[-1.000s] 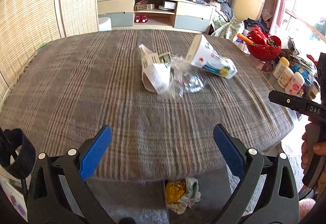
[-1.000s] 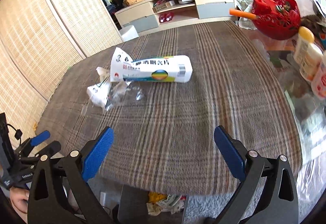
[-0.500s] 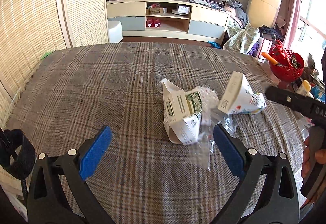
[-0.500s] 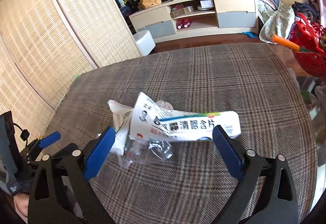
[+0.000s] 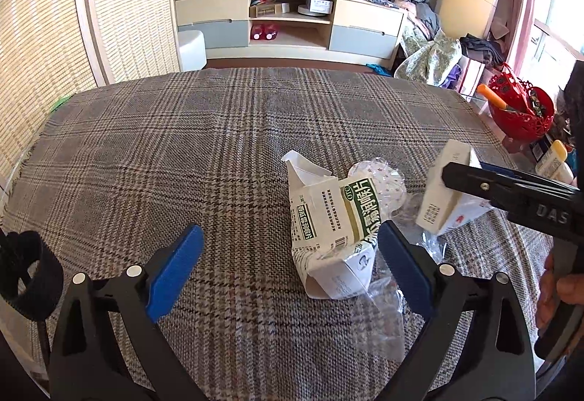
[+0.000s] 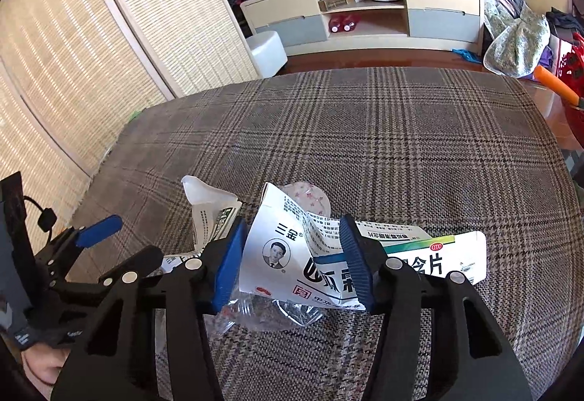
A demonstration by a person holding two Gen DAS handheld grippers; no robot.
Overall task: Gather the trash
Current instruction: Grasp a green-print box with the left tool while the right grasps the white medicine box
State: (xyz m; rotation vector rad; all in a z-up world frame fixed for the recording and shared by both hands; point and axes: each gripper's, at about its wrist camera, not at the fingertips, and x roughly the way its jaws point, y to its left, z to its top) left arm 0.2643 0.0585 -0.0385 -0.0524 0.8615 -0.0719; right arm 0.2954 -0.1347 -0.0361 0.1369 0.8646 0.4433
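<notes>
A crushed white-and-green medicine box point(image 5: 330, 229) lies on the plaid tablecloth point(image 5: 182, 152), just ahead of my open left gripper point(image 5: 288, 262); its right finger point(image 5: 401, 262) is beside the box. A white-and-blue medicine box point(image 6: 328, 255) lies to its right, also in the left wrist view point(image 5: 443, 200). My right gripper point(image 6: 295, 262) has closed its blue pads on this box's crumpled left end. Clear plastic wrap point(image 6: 277, 317) lies under and between the boxes.
A red basket point(image 5: 522, 112) and white bottles point(image 5: 551, 160) stand at the table's right edge. A TV cabinet point(image 5: 292, 21) and woven screens point(image 5: 43, 35) lie beyond the far edge. The plaid cloth stretches bare to the left.
Both grippers have moved forward over the table to the trash. The right gripper's fingers have narrowed from wide open onto the white-and-blue box.
</notes>
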